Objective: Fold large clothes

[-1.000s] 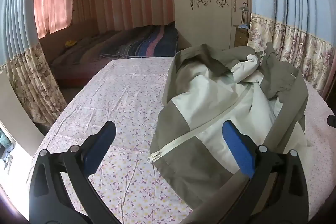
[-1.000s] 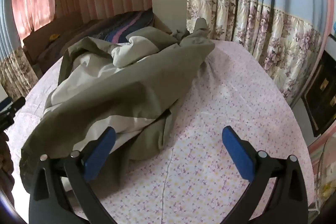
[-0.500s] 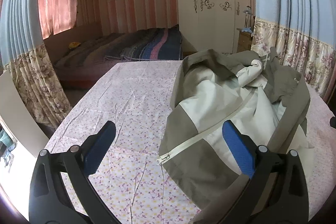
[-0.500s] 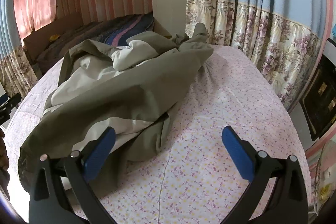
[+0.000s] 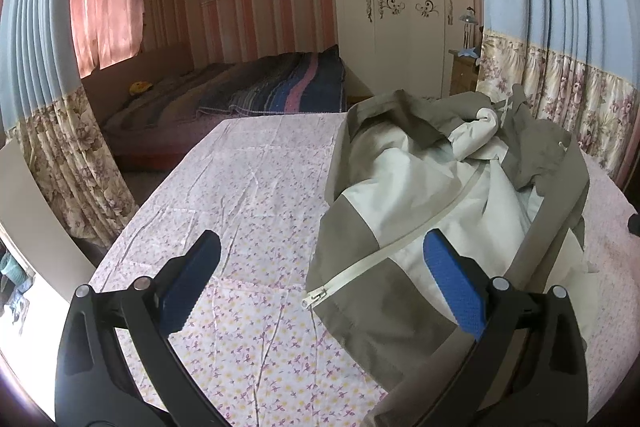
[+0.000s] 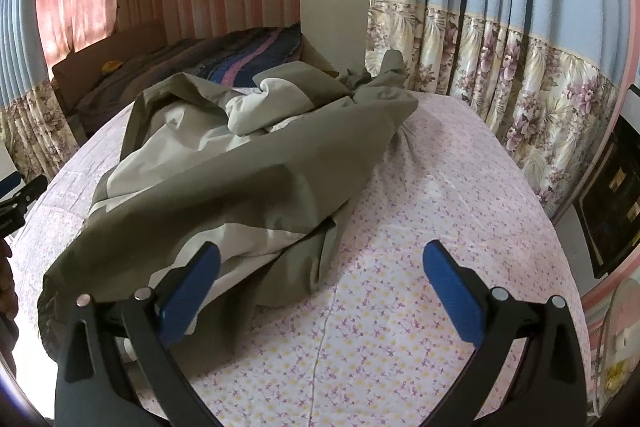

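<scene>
A large olive and cream jacket [image 5: 432,203] lies crumpled on a table covered with a pink flowered cloth [image 5: 248,195]. Its white zipper [image 5: 360,275] runs toward the near edge. My left gripper [image 5: 320,279] is open and empty, above the jacket's near left corner by the zipper end. In the right wrist view the jacket [image 6: 248,179] fills the left and middle. My right gripper [image 6: 320,279] is open and empty, above the jacket's near right hem and the flowered cloth [image 6: 432,227]. The left gripper's tip [image 6: 20,195] shows at the left edge.
Flowered curtains [image 6: 520,99] hang close along the table's right side and another curtain [image 5: 60,163] on the left. A bed with a striped blanket [image 5: 260,91] and a white wardrobe [image 5: 400,19] stand beyond the table. A dark framed object [image 6: 616,203] is at far right.
Both grippers have drawn back and risen a little, so the jacket looks slightly farther. Both stay open. The jacket has not moved.
</scene>
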Demonstrator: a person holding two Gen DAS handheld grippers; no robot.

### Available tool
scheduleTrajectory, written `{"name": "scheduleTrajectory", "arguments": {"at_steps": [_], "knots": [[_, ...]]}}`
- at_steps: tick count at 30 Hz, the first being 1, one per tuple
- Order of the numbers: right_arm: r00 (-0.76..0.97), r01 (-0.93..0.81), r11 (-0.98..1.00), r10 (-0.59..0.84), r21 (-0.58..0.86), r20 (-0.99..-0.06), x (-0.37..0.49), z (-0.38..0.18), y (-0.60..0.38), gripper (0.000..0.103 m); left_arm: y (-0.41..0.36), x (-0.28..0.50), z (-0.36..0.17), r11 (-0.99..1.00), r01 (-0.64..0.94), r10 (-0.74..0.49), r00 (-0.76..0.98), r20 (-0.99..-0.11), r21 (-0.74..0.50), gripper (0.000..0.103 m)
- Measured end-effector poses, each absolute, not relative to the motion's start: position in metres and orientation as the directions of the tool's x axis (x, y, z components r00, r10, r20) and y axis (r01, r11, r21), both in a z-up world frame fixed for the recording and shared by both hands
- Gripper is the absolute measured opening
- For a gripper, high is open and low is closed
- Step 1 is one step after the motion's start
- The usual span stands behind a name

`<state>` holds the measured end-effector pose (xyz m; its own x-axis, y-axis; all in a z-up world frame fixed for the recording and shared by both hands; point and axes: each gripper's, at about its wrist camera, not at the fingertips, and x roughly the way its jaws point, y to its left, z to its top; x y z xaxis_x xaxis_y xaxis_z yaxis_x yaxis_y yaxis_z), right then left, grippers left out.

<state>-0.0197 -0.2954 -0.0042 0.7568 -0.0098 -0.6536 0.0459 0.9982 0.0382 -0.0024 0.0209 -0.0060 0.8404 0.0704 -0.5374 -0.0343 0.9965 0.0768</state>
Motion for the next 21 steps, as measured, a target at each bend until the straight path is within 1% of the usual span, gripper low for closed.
{"name": "scheduleTrajectory", "arguments": {"at_steps": [13, 21], "knots": [[0.74, 0.048, 0.998, -0.016, 0.029, -0.673, -0.0178, -0.0081, -0.2982, 0.101, 0.0178, -0.0006, -0.0089, 0.996, -0.032, 0.071, 0.833, -0.549, 0.08, 0.1], [0.743, 0.043, 0.999, -0.014, 0.027, -0.669, -0.0191, -0.0073, -0.2967, 0.101, 0.0182, -0.0035, -0.0084, 0.997, -0.033, 0.069, 0.833, -0.549, 0.075, 0.1]]}}
